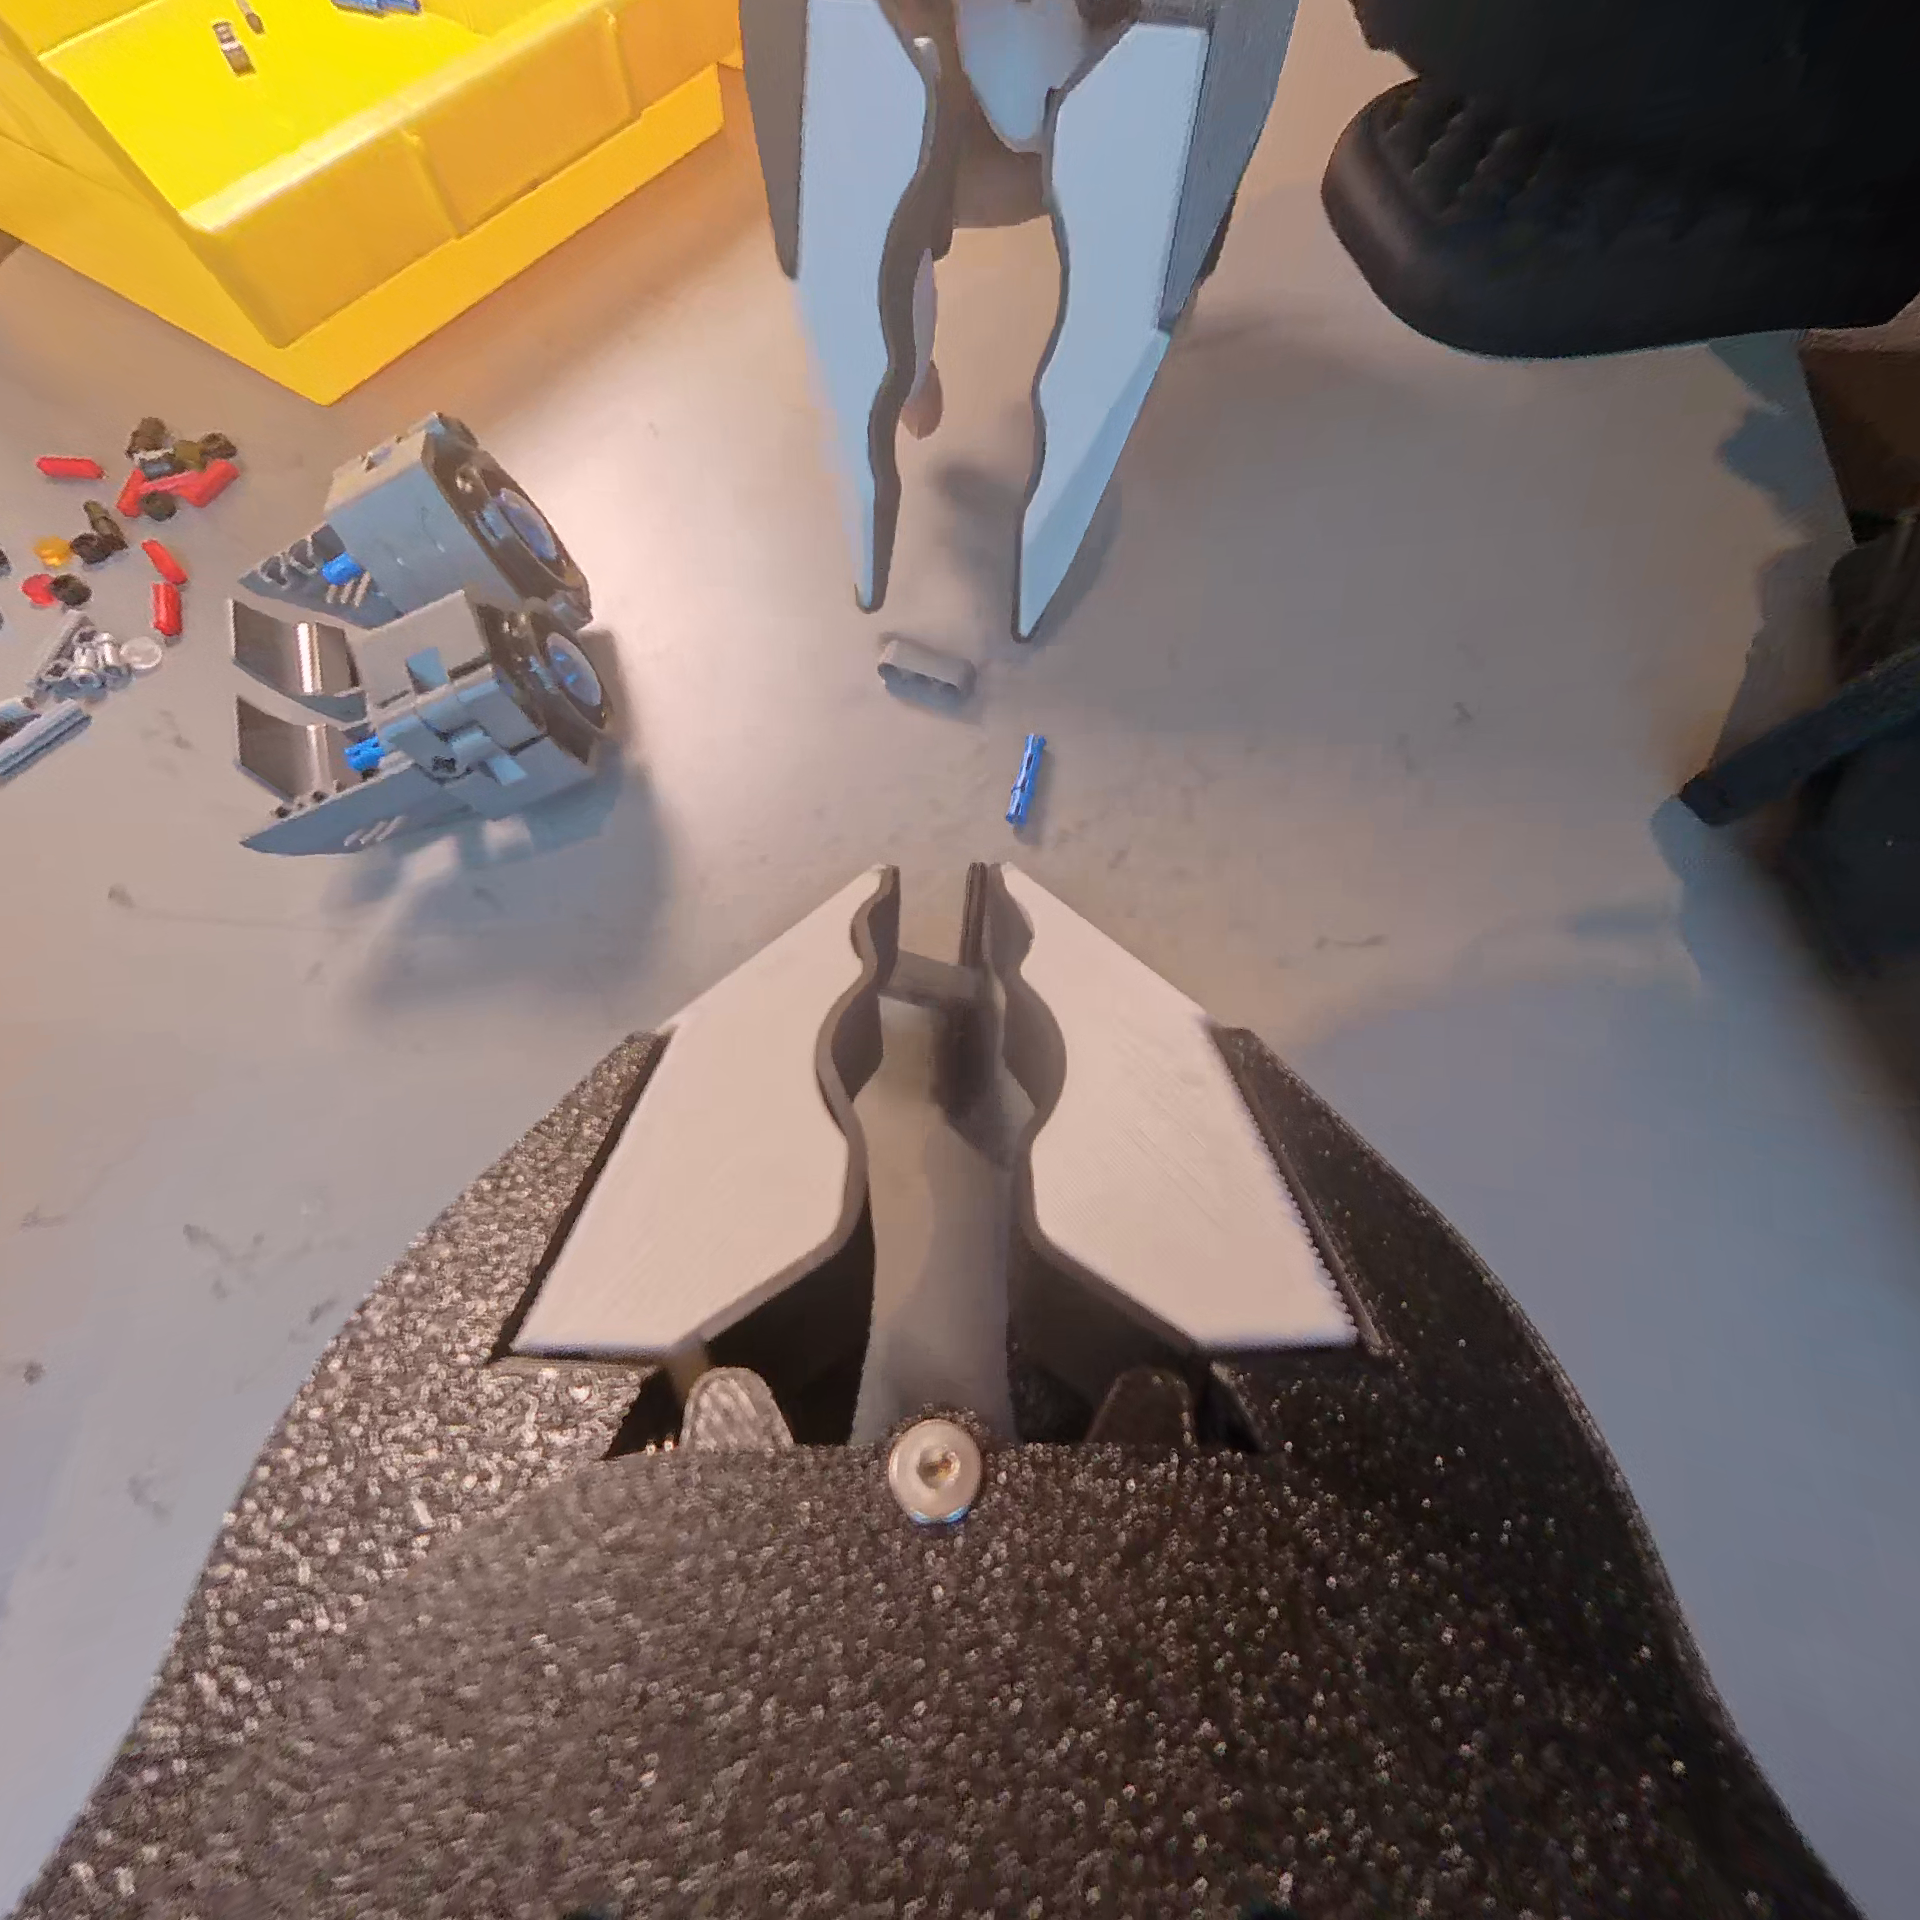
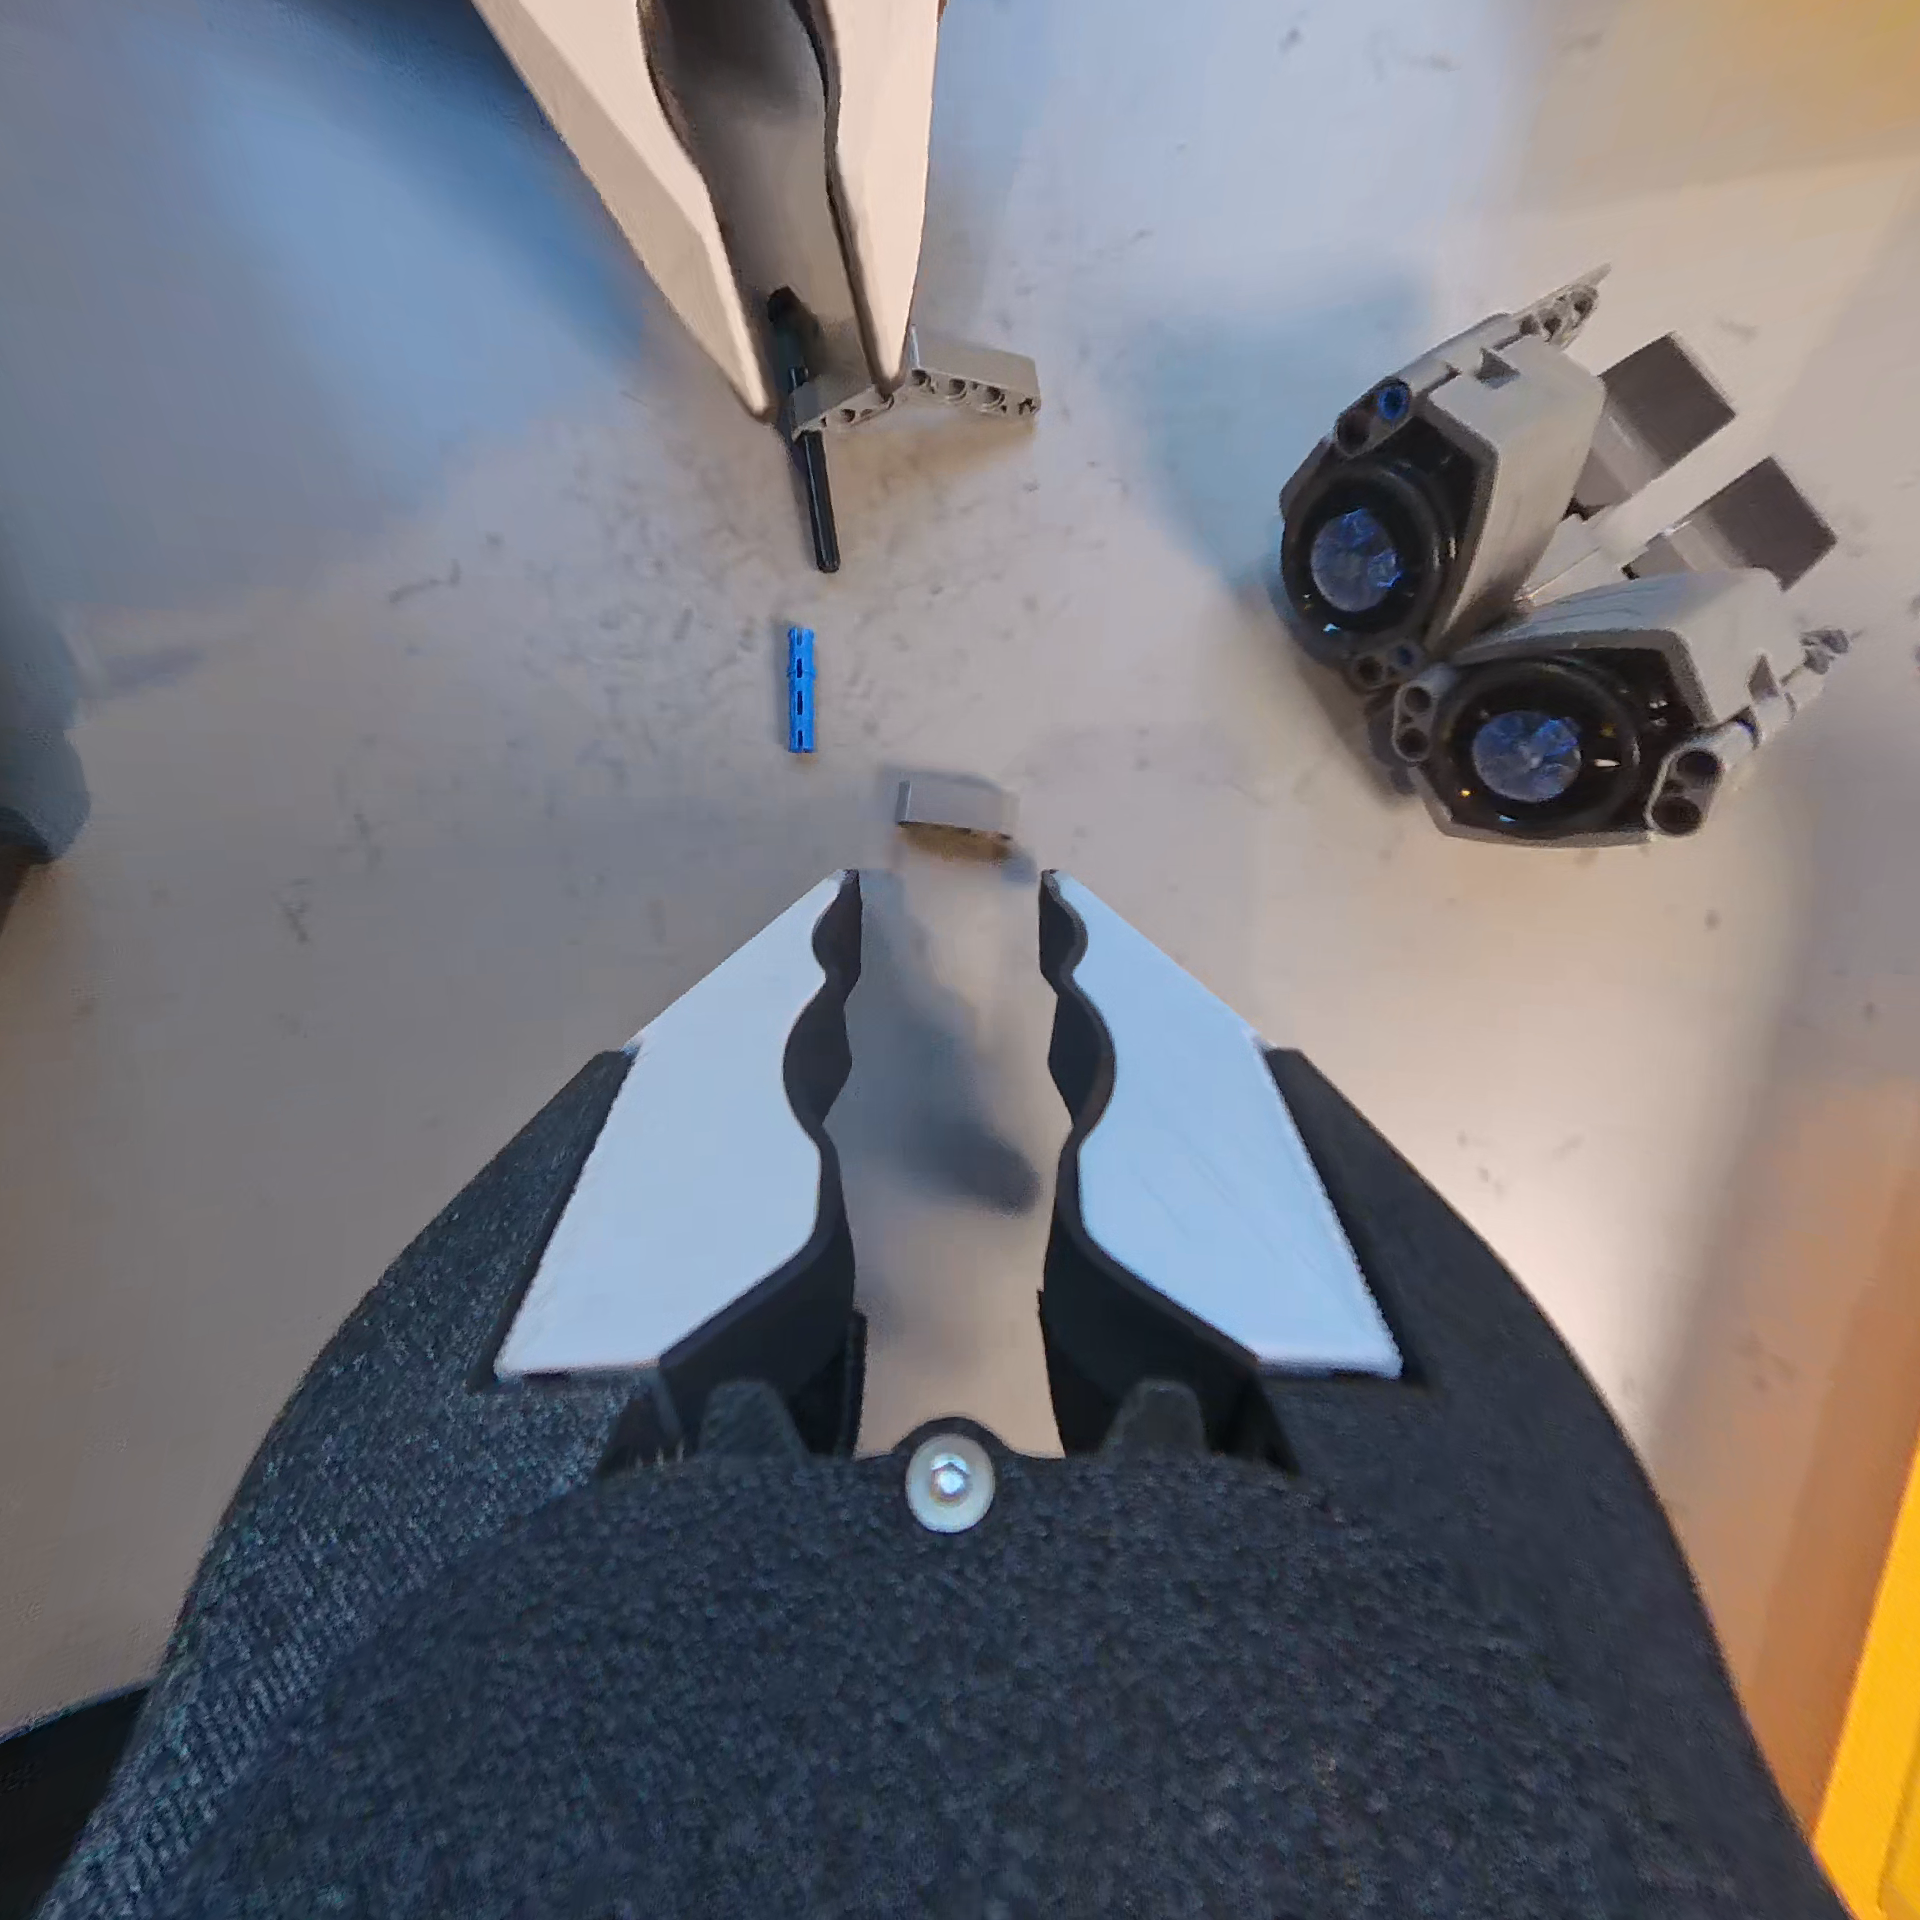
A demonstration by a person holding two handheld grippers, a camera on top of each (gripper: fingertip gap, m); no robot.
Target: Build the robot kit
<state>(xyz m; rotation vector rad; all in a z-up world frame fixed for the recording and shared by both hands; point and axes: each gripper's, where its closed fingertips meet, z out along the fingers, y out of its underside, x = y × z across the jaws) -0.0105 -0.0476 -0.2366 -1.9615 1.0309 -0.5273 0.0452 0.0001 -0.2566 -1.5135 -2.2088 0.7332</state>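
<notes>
Left hand-held gripper [image 1: 932,883]: clamped on grey beam [image 2: 935,390] with black axle [image 2: 816,488]. Right hand-held gripper [image 2: 951,883]: jaws apart, above small grey brick [image 2: 956,808] on bench [image 2: 416,727].

One blue pin [image 2: 801,690], one small grey block [image 2: 956,807], two grey engine pods [image 2: 1538,613] (joined), one yellow tray [image 1: 343,156].

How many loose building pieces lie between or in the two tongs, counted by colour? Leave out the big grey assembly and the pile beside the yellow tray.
Grey: 2, the short beam on the table and the angled beam held in the left tongs
Blue: 1, the pin
Black: 1, the axle through the angled beam
Total: 4
</notes>
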